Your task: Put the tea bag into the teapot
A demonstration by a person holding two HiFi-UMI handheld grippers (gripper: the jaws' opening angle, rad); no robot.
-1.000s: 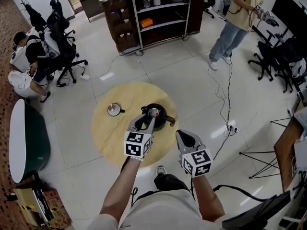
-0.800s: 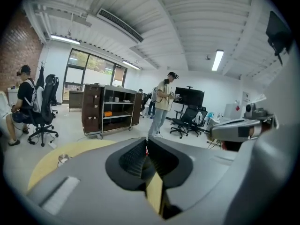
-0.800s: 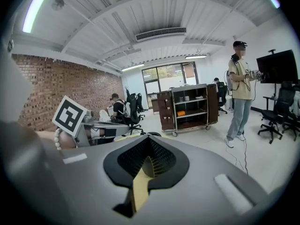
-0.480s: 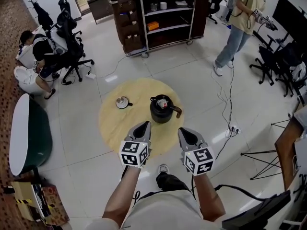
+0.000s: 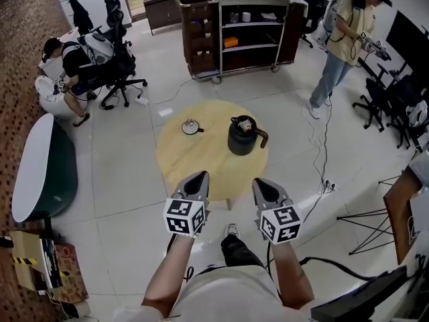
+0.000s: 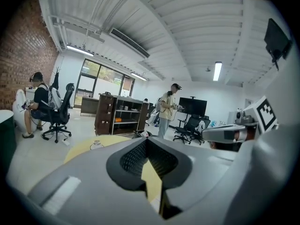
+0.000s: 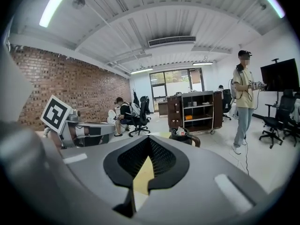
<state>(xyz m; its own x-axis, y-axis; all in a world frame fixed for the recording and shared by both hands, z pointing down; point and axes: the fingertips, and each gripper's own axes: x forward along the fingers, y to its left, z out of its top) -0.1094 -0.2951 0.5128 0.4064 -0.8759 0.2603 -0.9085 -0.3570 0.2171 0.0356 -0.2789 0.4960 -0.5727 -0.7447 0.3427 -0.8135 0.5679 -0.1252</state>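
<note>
The teapot (image 5: 241,138) is standing upright on the round yellow table (image 5: 194,163), toward its right side. It is a squat, dark, round pot, and a brown handle is sticking out from its right side. Its mouth is standing open at the top. The tea bag (image 5: 244,121) is sitting in that open mouth, showing as a small white scrap with a touch of red, just above the rim. The teapot's lid (image 5: 192,127) is lying apart from it, on the table to its left.
</note>
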